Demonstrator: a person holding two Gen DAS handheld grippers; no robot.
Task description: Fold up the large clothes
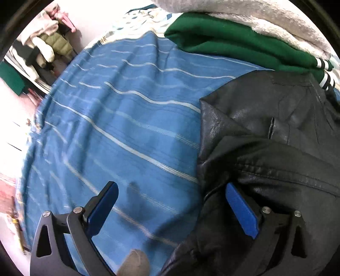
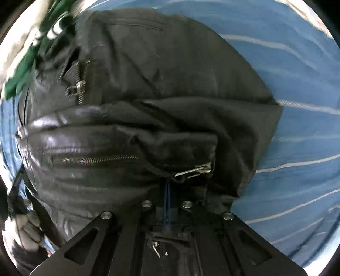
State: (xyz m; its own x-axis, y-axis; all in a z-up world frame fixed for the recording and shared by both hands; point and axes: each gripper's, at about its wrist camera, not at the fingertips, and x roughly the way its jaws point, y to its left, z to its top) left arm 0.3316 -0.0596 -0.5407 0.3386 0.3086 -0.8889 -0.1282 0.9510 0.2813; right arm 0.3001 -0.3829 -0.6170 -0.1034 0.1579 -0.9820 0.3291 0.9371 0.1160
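both views close over jacket (image 1: pixel 265 131)

A black leather jacket (image 2: pixel 131 118), glossy and creased with metal zippers (image 2: pixel 95 159), lies on a matt woven blue striped bedsheet (image 1: pixel 119 118). Beside it sit a soft green knit sweater (image 1: pixel 233 42) and a fuzzy grey fleece blanket (image 1: pixel 265 19). Gripper pads (image 1: pixel 241 210) look smooth blue plastic.

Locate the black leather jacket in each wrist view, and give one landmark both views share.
Left wrist: black leather jacket fills the right side, beside the open left gripper.
Right wrist: it fills the centre and left, its edge between the shut fingers of the right gripper.
Shared landmark: blue striped bedsheet.
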